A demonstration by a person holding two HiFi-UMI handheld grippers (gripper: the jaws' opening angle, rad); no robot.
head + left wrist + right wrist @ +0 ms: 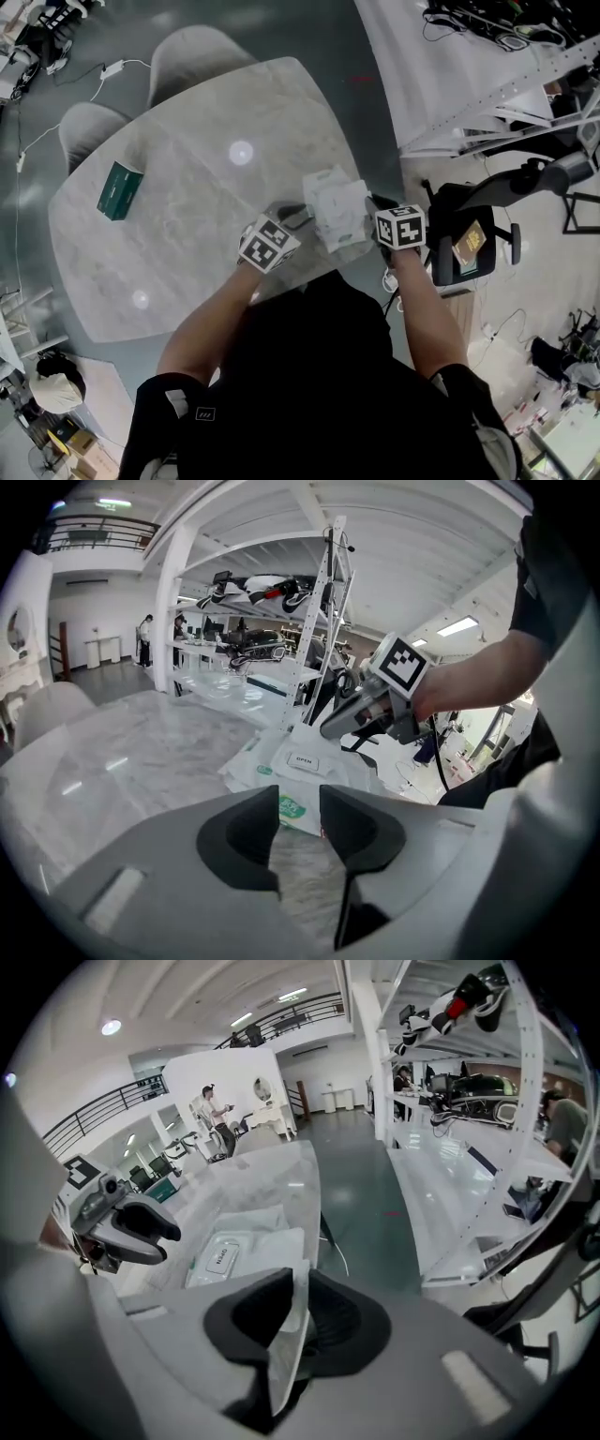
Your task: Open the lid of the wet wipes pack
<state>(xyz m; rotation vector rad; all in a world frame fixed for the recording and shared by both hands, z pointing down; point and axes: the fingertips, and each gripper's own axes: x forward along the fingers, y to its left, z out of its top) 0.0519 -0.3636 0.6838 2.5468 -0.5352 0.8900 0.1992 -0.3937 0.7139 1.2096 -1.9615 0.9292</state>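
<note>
The white wet wipes pack [336, 211] lies near the front right edge of the marble table [197, 141]. Its lid flap with the OPEN label [302, 759] faces up and lies flat. My right gripper [302, 1302] is shut on the pack's thin right edge, and the white film runs between its pads. In the head view the right gripper [371, 206] sits at the pack's right side. My left gripper [300, 813] stands open just short of the pack's near corner, with nothing pressed between its pads. From above, the left gripper [292, 218] sits at the pack's left side.
A green box [120, 189] lies on the table's left part. Two grey chairs [192, 47] stand at the far side. A black office chair [469, 239] and white racking [469, 84] are to the right of the table.
</note>
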